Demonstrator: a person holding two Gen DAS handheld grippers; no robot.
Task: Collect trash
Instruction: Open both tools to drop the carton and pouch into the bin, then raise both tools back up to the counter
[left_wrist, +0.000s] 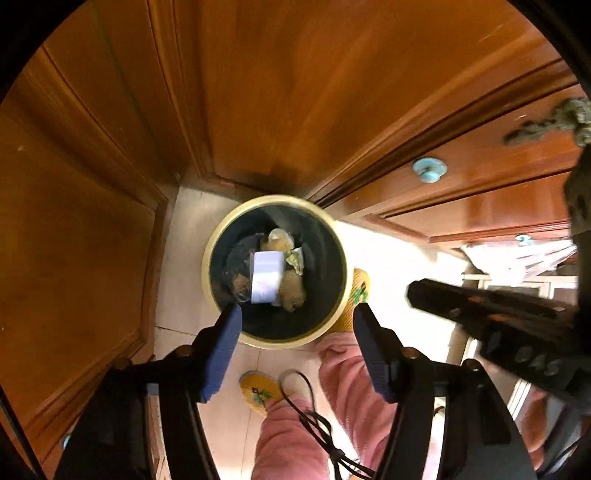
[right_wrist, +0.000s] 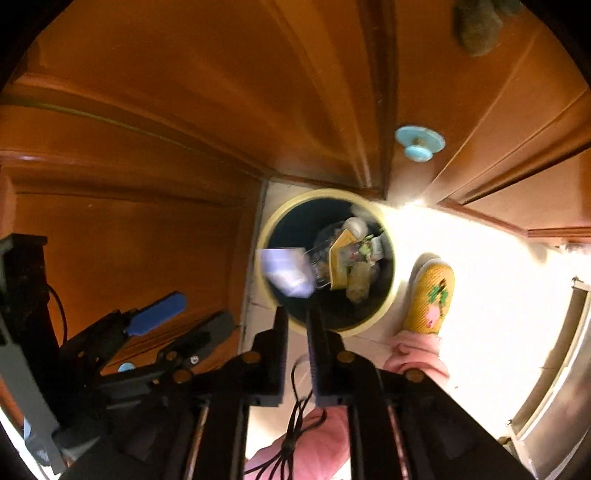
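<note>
A round bin with a cream rim and dark inside stands on the pale floor in a wooden corner. A white-lilac piece of trash is in the air over the bin mouth, blurred, touching neither gripper. More trash lies at the bottom. My left gripper is open with blue pads, right above the bin; it also shows at the left of the right wrist view. My right gripper has its jaws nearly together with nothing between them; its black body shows at the right of the left wrist view.
Wooden cabinet doors with a light-blue knob close in the bin on the far sides. The person's yellow slippers and pink trousers stand close beside the bin. A black cable hangs below the grippers.
</note>
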